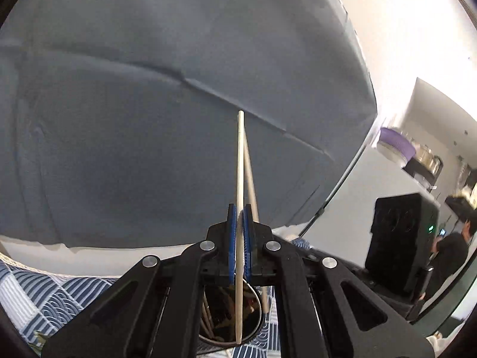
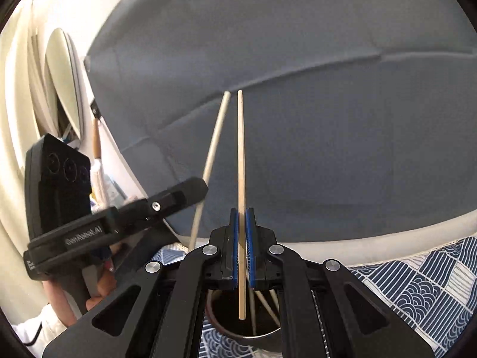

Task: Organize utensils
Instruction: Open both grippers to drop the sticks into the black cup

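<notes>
The left gripper (image 1: 239, 223) clamps one pale chopstick (image 1: 240, 179), upright over the round holder (image 1: 256, 325); the right gripper (image 2: 241, 223) clamps one chopstick too (image 2: 241, 164), its lower end hanging in the holder's mouth (image 2: 238, 335); several more sticks lean inside; one patterned blue cloth (image 2: 417, 283) lies beneath.

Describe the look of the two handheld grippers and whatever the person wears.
Both grippers, left and right, are black with blue pads and silver pivot bolts. The left one's side carries white lettering. A white sleeve shows at that hand.
</notes>
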A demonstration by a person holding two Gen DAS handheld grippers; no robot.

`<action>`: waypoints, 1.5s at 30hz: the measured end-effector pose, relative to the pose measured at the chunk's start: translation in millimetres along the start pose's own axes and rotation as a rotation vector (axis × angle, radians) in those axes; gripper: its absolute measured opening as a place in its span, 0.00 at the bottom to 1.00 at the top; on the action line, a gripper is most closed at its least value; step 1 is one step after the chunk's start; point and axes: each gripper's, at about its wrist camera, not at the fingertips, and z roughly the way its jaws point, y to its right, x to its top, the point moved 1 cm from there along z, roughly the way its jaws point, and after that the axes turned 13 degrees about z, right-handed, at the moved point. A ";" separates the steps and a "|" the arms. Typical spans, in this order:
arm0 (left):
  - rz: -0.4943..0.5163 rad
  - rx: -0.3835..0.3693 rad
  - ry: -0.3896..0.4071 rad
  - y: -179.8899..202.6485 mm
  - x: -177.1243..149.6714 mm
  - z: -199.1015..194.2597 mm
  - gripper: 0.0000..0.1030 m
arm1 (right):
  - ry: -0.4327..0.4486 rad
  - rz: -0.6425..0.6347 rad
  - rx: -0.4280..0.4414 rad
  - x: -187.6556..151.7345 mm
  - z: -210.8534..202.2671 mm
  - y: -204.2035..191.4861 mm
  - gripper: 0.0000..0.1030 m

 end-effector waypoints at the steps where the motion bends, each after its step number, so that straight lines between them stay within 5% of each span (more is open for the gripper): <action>1: -0.002 0.000 0.006 -1.4 -1.2 1.9 0.05 | -0.005 -0.001 -0.001 -1.3 4.4 2.5 0.05; 13: 0.123 0.055 0.021 9.4 -27.1 13.5 0.05 | -0.068 -0.026 -0.003 -21.0 30.9 12.5 0.05; 27: 0.017 0.065 -0.003 -5.2 -63.2 -0.5 0.06 | -0.136 -0.136 -0.114 -52.1 14.4 13.1 0.05; 37: 0.009 0.079 0.003 -4.8 -57.0 -28.3 0.60 | -0.131 -0.175 -0.211 -56.7 -24.1 6.9 0.11; 41: 0.033 0.077 -0.008 5.4 -54.9 -40.9 0.72 | -0.109 -0.192 -0.260 -59.8 -47.6 5.3 0.42; 45: 0.071 0.083 -0.043 16.7 -55.4 -51.4 0.82 | -0.128 -0.185 -0.291 -71.7 -68.4 6.3 0.61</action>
